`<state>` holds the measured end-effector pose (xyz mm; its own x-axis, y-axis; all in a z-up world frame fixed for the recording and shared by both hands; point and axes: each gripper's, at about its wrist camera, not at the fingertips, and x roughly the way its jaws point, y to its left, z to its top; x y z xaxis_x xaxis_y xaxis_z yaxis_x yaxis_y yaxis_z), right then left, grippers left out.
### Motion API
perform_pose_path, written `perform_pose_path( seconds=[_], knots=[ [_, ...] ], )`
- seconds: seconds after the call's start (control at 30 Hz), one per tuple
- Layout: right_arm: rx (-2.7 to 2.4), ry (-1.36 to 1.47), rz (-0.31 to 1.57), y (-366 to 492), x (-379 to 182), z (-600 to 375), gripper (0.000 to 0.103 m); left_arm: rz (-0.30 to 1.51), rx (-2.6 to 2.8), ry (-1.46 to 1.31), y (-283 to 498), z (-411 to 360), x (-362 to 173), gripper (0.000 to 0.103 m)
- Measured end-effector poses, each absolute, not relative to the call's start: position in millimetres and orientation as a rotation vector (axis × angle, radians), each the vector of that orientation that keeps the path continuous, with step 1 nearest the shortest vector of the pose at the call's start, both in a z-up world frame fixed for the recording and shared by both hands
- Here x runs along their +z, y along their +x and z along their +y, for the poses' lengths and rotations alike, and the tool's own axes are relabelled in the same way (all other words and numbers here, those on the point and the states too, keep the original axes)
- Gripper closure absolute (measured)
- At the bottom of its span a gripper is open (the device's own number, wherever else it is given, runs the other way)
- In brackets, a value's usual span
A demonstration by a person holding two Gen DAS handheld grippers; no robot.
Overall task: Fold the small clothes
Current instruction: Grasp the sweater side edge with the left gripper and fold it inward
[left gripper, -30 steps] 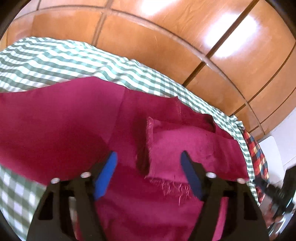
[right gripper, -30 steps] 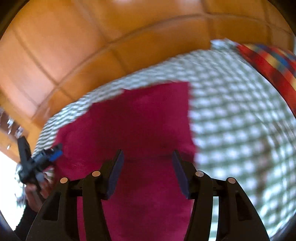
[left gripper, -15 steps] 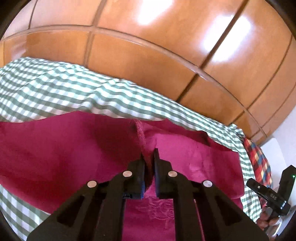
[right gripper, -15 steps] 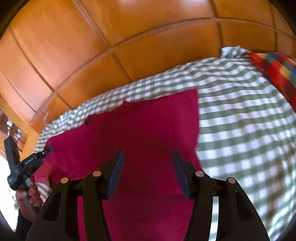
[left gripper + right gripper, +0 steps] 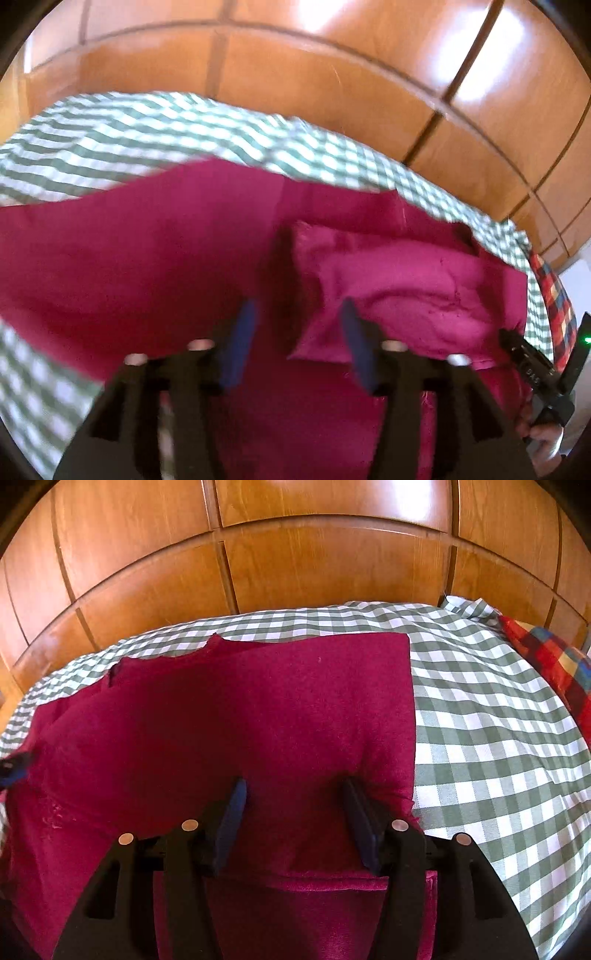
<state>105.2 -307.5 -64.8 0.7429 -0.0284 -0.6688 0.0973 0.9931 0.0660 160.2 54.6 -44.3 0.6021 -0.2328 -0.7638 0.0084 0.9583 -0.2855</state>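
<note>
Left gripper [image 5: 295, 325] hangs blurred over the garment [image 5: 147, 258], its jaws apart after just opening, with a raised fold between them that neither pad presses. Right gripper [image 5: 293, 805] also stands with jaws apart over cloth, and I see no pinch there. One crimson garment [image 5: 240, 720] lies on the checked sheet [image 5: 498, 738], its right edge straight, its far-left edge ragged and notched. Its near part is cut off by both gripper bodies. One multicoloured plaid cloth [image 5: 554, 657] sits at the sheet's far right corner, only partly in view. In the left wrist view, the right gripper [image 5: 532, 369] shows at the edge, held by a hand [image 5: 543, 435] that is mostly hidden. Wood panels [image 5: 314, 565] rise behind.
</note>
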Motion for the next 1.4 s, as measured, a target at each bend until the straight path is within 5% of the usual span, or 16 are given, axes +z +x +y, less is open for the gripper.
perform_pose_path(
  seconds=[0.53, 0.7, 0.9, 0.93, 0.97, 1.03, 1.4],
  knots=[
    [-0.131, 0.01, 0.725, 103.0, -64.0, -292.8, 0.045, 0.74, 0.421, -0.849, 61.7, 362.4, -66.4, 0.042],
    [-0.145, -0.012, 0.725, 103.1, -63.9, -291.1, 0.044, 0.724, 0.476, -0.92, 74.4, 410.5, -76.0, 0.053],
    [-0.159, -0.029, 0.724, 103.4, -63.8, -288.7, 0.043, 0.75, 0.499, -0.899, 108.4, 433.7, -83.3, 0.056],
    [-0.16, -0.03, 0.724, 103.2, -63.9, -288.4, 0.043, 0.757, 0.508, -0.888, 112.3, 438.1, -83.4, 0.066],
    [-0.159, -0.03, 0.724, 103.2, -63.9, -288.7, 0.043, 0.772, 0.509, -0.868, 116.9, 443.3, -83.5, 0.086],
    [-0.158, -0.028, 0.724, 103.2, -64.2, -288.7, 0.043, 0.81, 0.506, -0.836, 125.1, 446.4, -83.4, 0.097],
    [-0.158, -0.026, 0.723, 103.1, -64.3, -288.7, 0.043, 0.632, 0.094, -0.726, 142.9, 329.9, 11.6, 0.097]
  ],
)
